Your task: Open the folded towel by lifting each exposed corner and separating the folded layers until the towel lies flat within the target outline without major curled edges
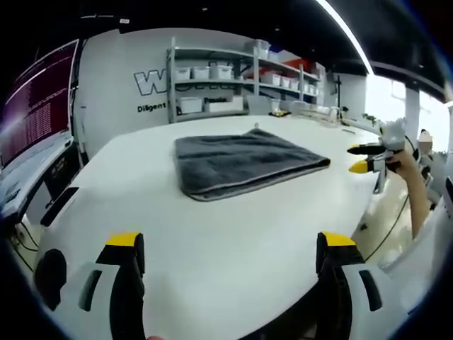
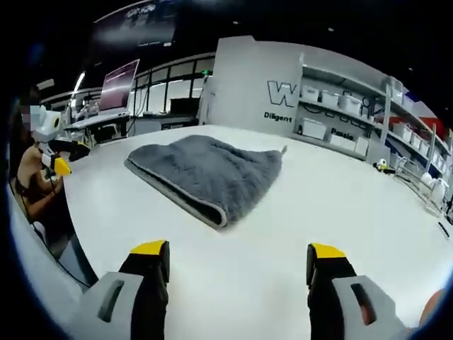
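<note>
A grey folded towel [image 1: 241,163] lies on the white table [image 1: 212,241], its thick folded edge facing the left gripper view. My left gripper [image 1: 230,244] is open above the near table edge, well short of the towel, with nothing between its yellow-tipped jaws. Off the towel's right side hovers the right gripper [image 1: 359,158], held by a person's hand. In the right gripper view the towel [image 2: 209,173] sits ahead and slightly left, a small loop at its far corner. My right gripper [image 2: 238,251] is open and holds nothing. The left gripper [image 2: 71,157] hangs at the far left table edge.
Metal shelves [image 1: 226,78] with white bins stand behind the table against a lettered wall [image 2: 279,95]. A large screen [image 1: 39,106] hangs at the left. The person's arm [image 1: 417,191] is past the table's right edge. The table edge curves near both grippers.
</note>
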`<state>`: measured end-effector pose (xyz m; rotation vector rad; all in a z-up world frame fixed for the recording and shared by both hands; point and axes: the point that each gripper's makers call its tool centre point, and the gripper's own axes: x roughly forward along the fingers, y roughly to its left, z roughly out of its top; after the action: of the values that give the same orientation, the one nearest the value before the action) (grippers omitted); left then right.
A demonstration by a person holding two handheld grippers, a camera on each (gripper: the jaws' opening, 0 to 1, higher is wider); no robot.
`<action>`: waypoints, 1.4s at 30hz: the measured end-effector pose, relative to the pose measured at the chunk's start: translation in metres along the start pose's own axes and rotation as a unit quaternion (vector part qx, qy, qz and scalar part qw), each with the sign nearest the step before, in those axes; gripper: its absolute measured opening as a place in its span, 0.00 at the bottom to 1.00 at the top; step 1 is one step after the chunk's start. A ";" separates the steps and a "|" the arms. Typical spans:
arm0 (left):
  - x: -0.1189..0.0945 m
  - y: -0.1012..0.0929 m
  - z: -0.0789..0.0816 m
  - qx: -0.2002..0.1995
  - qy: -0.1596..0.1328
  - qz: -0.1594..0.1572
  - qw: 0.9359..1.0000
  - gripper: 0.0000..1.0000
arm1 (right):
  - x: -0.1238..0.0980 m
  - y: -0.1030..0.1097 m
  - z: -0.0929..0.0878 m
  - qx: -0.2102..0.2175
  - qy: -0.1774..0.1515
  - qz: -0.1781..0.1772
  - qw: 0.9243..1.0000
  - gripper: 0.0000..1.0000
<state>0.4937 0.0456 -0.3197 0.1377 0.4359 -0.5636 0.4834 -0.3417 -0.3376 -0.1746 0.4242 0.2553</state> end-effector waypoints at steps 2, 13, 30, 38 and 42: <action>0.000 0.000 0.000 -0.001 0.000 0.000 1.000 0.99 | 0.001 0.000 -0.003 0.002 0.007 -0.002 1.000 0.88; -0.001 0.002 -0.002 -0.002 0.000 -0.001 1.000 0.99 | 0.004 0.011 -0.003 -0.002 0.028 0.009 1.000 0.99; -0.002 0.005 -0.003 -0.005 0.000 0.005 1.000 0.99 | 0.056 0.060 0.074 -0.226 0.029 0.055 0.972 0.99; -0.004 0.007 -0.004 -0.007 -0.001 0.012 1.000 0.99 | 0.093 0.100 0.107 -0.302 0.024 0.100 0.948 0.96; -0.005 0.007 -0.005 -0.009 -0.002 0.014 1.000 0.99 | 0.113 0.120 0.121 -0.349 0.033 0.106 0.931 0.96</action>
<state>0.4919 0.0551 -0.3220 0.1257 0.4353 -0.5314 0.5953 -0.1770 -0.2913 -0.8420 0.4050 0.6107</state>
